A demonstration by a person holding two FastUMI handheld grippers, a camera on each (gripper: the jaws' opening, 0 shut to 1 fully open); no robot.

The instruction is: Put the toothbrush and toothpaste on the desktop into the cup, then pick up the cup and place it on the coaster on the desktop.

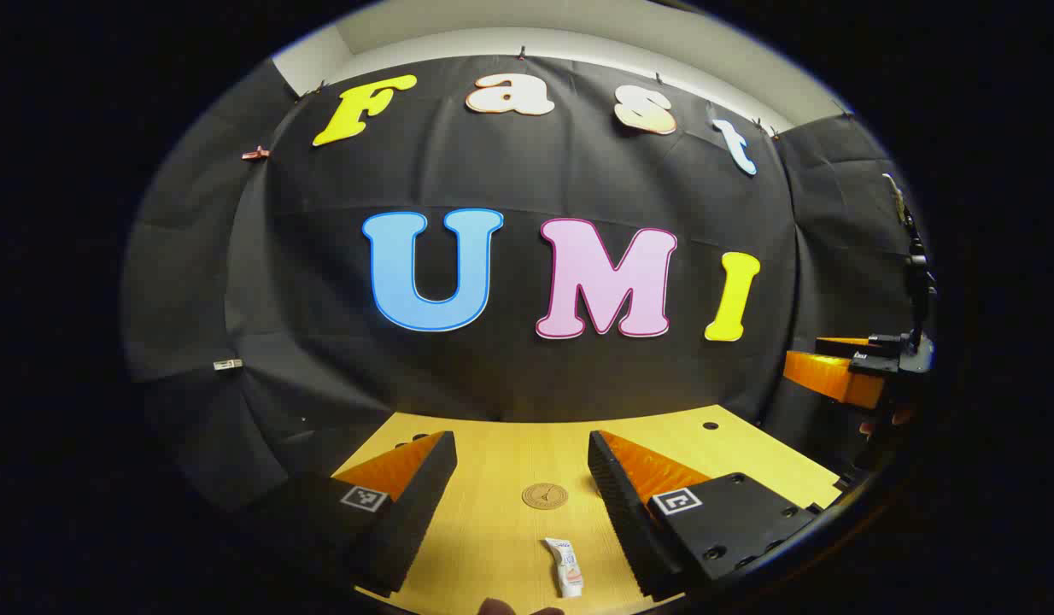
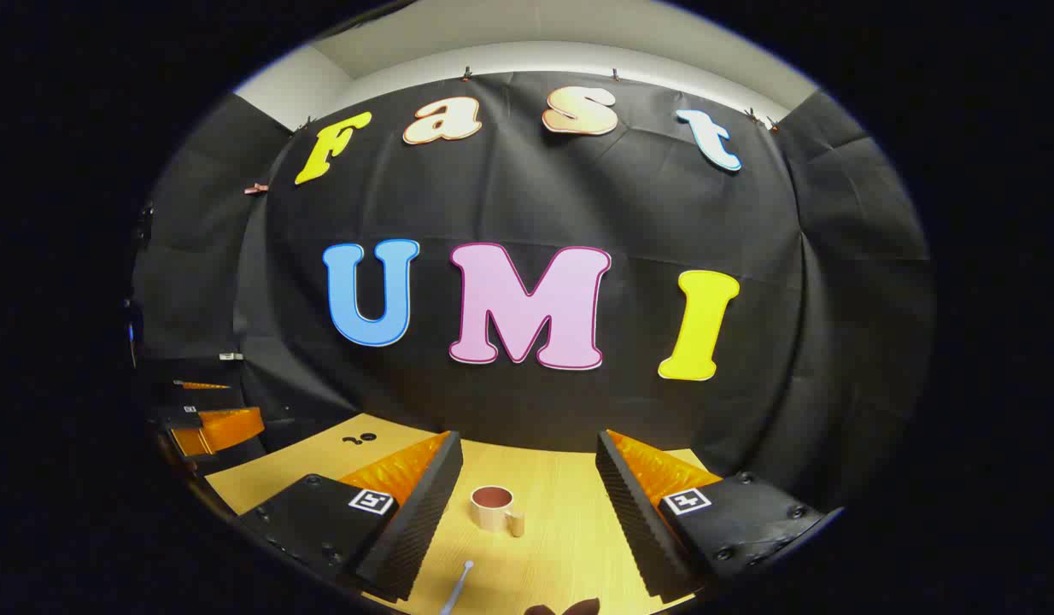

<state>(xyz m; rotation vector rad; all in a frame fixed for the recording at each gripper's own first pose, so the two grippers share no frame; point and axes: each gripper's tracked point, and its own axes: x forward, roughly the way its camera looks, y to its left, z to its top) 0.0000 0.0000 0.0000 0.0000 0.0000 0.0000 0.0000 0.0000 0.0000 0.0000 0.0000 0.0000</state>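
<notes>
left gripper view: the left gripper hangs above the desktop with its fingers spread wide and nothing between them — the toothpaste lies flat just nearer than the round coaster. right gripper view: the right gripper is likewise released, the cup upright between its fingers — the toothbrush lies nearer than the cup.

In the left gripper view, the coaster lay on the table at lower centre, with the toothpaste below it, near the bottom edge. In the right gripper view, my cup stood at lower centre, the toothbrush below it.
</notes>
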